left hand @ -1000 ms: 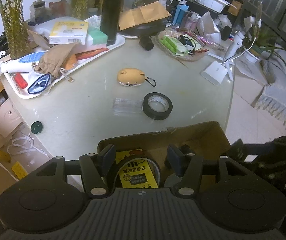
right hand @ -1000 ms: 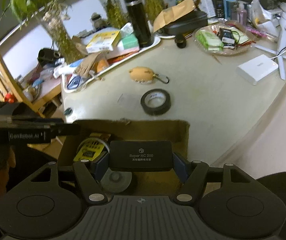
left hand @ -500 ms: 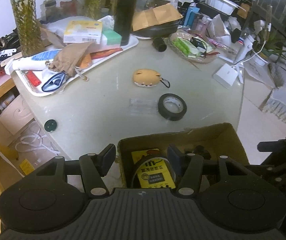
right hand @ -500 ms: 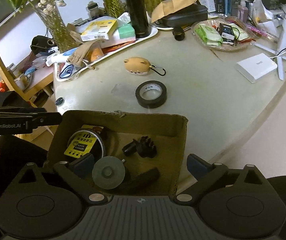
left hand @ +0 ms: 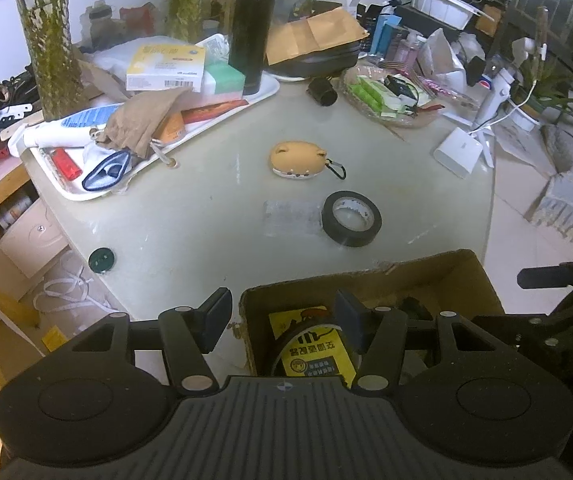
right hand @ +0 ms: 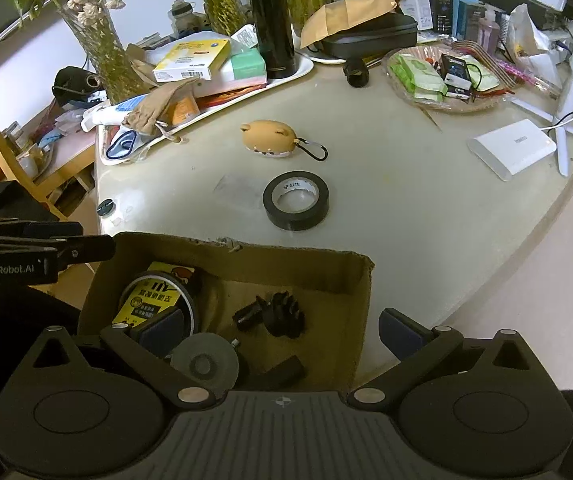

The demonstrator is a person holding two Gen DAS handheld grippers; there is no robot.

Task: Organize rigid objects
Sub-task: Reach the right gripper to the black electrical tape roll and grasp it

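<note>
My right fingers [right hand: 282, 332] stood wide apart and empty over the cardboard box [right hand: 350, 276]; my left fingers [left hand: 282, 316] straddled its wall, half apart, gripping nothing. Next, I judged, came the tape roll [right hand: 296, 200] ahead on the counter [right hand: 426, 216].

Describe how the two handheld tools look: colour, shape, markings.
Both are matte black plastic. Each has a ribbed centre plate with a small crosshair mark, two round domed housings, and angled linkage arms with silver pivot pins. The left tool and right tool carry dark blue rectangular pads. Seen from the right wrist view, the left tool's side reads "GenRobot.AI" in white.
</note>
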